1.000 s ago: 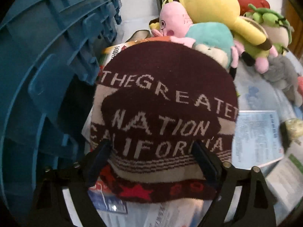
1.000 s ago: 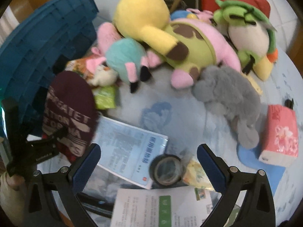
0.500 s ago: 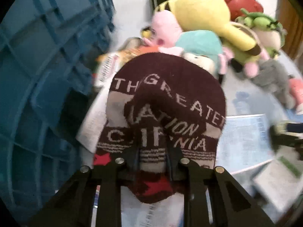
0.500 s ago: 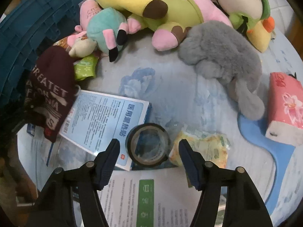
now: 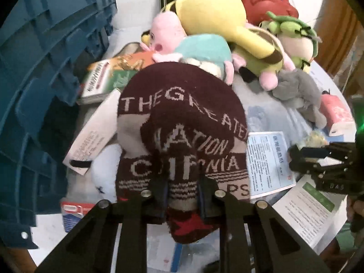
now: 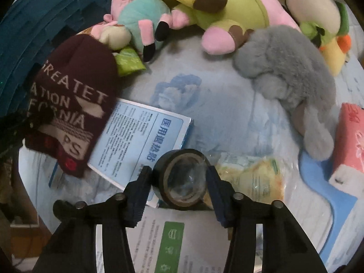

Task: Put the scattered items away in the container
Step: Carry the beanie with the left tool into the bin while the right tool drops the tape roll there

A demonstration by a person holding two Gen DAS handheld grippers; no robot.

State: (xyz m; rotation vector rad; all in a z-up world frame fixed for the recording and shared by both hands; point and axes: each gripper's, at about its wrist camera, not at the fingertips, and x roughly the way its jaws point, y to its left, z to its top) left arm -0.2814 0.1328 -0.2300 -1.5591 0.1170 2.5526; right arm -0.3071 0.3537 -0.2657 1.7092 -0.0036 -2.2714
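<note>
Beanie (image 5: 182, 122), maroon with knitted white lettering, is pinched at its striped cuff by the left gripper (image 5: 183, 195), fingers clamped tight on the fabric, right beside the blue crate (image 5: 45, 68). Whether it hangs clear of the table is hard to call from this angle. Over on the right, the right gripper (image 6: 179, 182) has its fingers pressed against both sides of the black tape roll (image 6: 180, 178), which sits partly on a blue leaflet (image 6: 141, 141). Beyond them lie a grey plush (image 6: 284, 68) and a heap of soft toys (image 6: 216, 6).
</note>
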